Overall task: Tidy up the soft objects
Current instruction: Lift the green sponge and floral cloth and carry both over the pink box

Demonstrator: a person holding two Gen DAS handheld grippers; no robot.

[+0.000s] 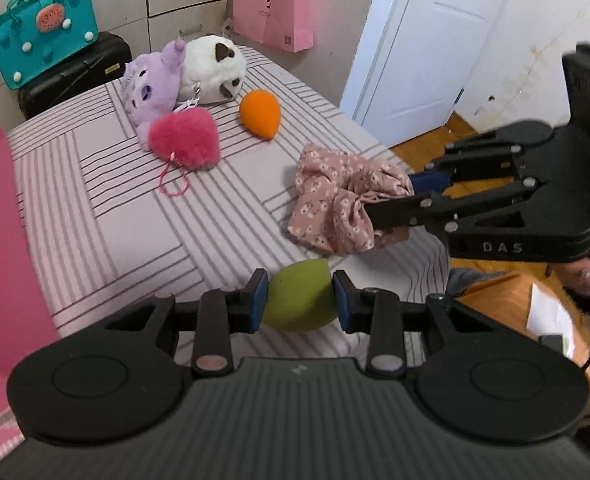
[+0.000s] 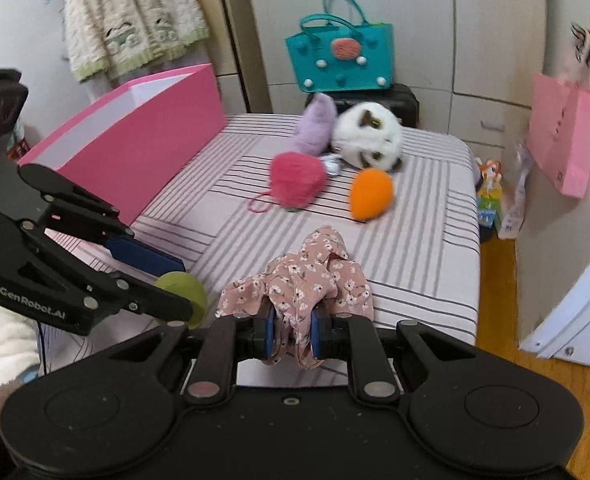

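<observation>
My left gripper (image 1: 299, 300) is shut on a green egg-shaped sponge (image 1: 299, 298), held above the near edge of the striped bed (image 1: 135, 208). My right gripper (image 2: 293, 330) is shut on a pink floral scrunchie (image 2: 299, 280), which hangs bunched from its pads. In the left wrist view the right gripper (image 1: 391, 196) reaches in from the right with the floral scrunchie (image 1: 335, 200). In the right wrist view the left gripper (image 2: 175, 284) comes in from the left with the green sponge (image 2: 187, 288). Farther back lie an orange sponge (image 1: 260, 114), a pink fluffy heart (image 1: 185, 138), a purple plush (image 1: 151, 84) and a white plush (image 1: 213, 68).
An open pink box (image 2: 135, 136) stands along the bed's left side. A teal handbag (image 1: 41, 38) sits on a black case (image 1: 79, 70) behind the bed. A pink paper bag (image 1: 271, 4) hangs on the wall. A white door (image 1: 427, 44) and wooden floor (image 2: 495, 280) are to the right.
</observation>
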